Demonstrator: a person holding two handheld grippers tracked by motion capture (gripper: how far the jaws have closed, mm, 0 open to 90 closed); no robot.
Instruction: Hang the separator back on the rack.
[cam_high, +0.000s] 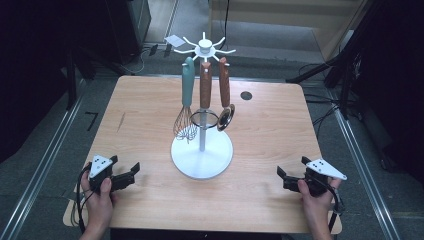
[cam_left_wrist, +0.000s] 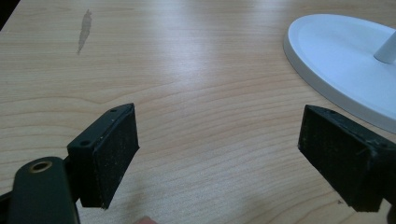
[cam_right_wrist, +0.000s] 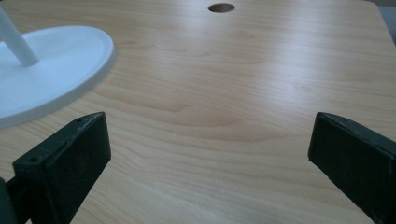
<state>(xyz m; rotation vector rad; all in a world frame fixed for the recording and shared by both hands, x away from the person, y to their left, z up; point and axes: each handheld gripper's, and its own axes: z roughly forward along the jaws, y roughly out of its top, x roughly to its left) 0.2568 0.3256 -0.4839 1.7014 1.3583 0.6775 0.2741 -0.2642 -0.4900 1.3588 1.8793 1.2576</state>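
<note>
A white rack (cam_high: 202, 155) stands at the middle of the wooden table (cam_high: 150, 100), round base flat on the wood, thin pole rising to a hub of hooks at the top. 3 utensils hang from those hooks. A whisk (cam_high: 186, 100) with a pale teal handle hangs on the left, its wire bulb just above the base. Beside it hangs a wooden-handled tool (cam_high: 205, 87) ending in a wire ring near the pole. On the right hangs a second wooden-handled tool (cam_high: 224, 95) with a shiny round head, tilted.

Down at the near left corner, the left gripper (cam_high: 127, 174) rests low over the table, held in the person's left hand (cam_high: 100, 192). Its jaws are spread wide, nothing between them; in the left gripper view the bare wood shows through the gap and the rack's base sits off to the upper right.

At the near right, the right gripper (cam_high: 286, 177) is in the right hand (cam_high: 315, 192), jaws likewise parted and empty. In the right gripper view the base lies at upper left, and a small round hole (cam_right_wrist: 221, 7) in the tabletop shows at the far edge.

Both grippers sit well apart from the rack, 1 on either side.
</note>
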